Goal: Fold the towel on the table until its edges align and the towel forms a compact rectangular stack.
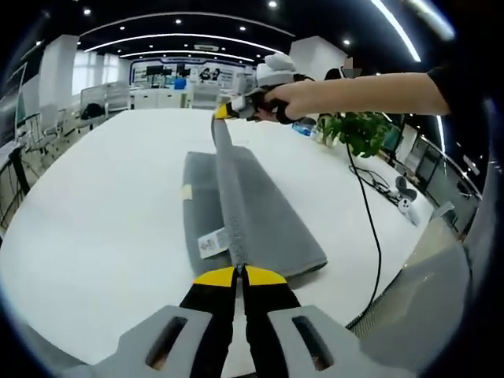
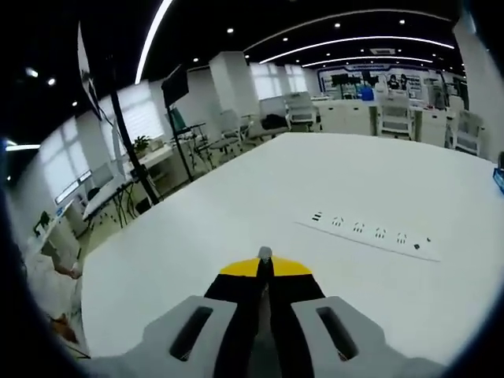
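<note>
Right now I have the grey towel (image 1: pixel 260 224) on the white table (image 1: pixel 102 205), partly lifted. In the left gripper view, my left gripper (image 1: pixel 239 276) is clenched on the near edge of the towel, jaws pressed together on the fabric. A raised ridge of cloth runs taut from there to the right gripper (image 1: pixel 224 111), which a hand (image 1: pixel 287 98) holds at the far end, pinching the far edge. The rest of the towel lies flat on the table either side of that ridge, with a small white label (image 1: pixel 211 242) near my left jaws.

In the right gripper view, the jaws are closed with a sliver of grey cloth between the yellow tips (image 2: pixel 264 266). Beyond sits a recessed strip of power sockets (image 2: pixel 370 232) in the tabletop.

Handling judgement: the towel looks soft, limp and light, with enough nap to grip without slipping. It sags wherever it is unsupported, so the hold belongs at the edge ends, kept in tension between both grippers. Slack would let the fold line wander and the edges misalign. A potted plant (image 1: pixel 358 130) and a black cable (image 1: pixel 366 213) sit off to the side, well apart from the towel.
</note>
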{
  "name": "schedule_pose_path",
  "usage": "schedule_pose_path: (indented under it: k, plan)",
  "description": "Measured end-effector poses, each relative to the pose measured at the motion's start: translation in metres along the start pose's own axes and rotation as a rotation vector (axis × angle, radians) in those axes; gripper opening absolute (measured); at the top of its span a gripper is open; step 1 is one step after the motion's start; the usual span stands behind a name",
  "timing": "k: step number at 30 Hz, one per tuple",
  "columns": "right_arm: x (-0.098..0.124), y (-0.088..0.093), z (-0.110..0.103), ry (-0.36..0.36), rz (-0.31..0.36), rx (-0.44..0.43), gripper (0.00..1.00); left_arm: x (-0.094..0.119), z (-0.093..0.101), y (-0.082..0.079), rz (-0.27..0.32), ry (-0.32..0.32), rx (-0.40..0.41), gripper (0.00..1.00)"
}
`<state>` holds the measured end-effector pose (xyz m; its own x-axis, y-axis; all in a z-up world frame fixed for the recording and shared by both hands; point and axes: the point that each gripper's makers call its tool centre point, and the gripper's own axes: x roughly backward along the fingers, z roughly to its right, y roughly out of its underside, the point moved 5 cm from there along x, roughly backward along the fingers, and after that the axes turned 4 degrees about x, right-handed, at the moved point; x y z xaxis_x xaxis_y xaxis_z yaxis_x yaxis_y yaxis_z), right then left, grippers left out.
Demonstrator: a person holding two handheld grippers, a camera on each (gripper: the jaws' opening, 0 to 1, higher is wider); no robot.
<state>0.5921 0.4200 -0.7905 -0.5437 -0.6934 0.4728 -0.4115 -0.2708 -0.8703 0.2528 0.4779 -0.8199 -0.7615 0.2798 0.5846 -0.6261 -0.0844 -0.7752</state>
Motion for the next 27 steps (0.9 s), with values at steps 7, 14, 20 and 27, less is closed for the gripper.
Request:
schedule_pose_path:
  k: [7, 14, 20, 27]
  plan:
    - [-0.027, 0.011, -0.002, 0.009, -0.04, 0.039, 0.01, -0.003, -0.023, 0.023, -0.102, -0.05, 0.081, 0.01]
    - [-0.05, 0.026, -0.014, -0.016, -0.079, 0.07, 0.01, -0.006, -0.021, 0.023, -0.105, -0.044, 0.077, 0.01]
    - [-0.063, 0.034, -0.018, -0.037, -0.112, 0.089, 0.02, -0.005, -0.023, 0.023, -0.108, -0.052, 0.086, 0.01]
    - [-0.061, 0.036, -0.02, -0.071, -0.108, 0.104, 0.07, -0.005, -0.029, 0.022, -0.104, -0.08, 0.082, 0.01]
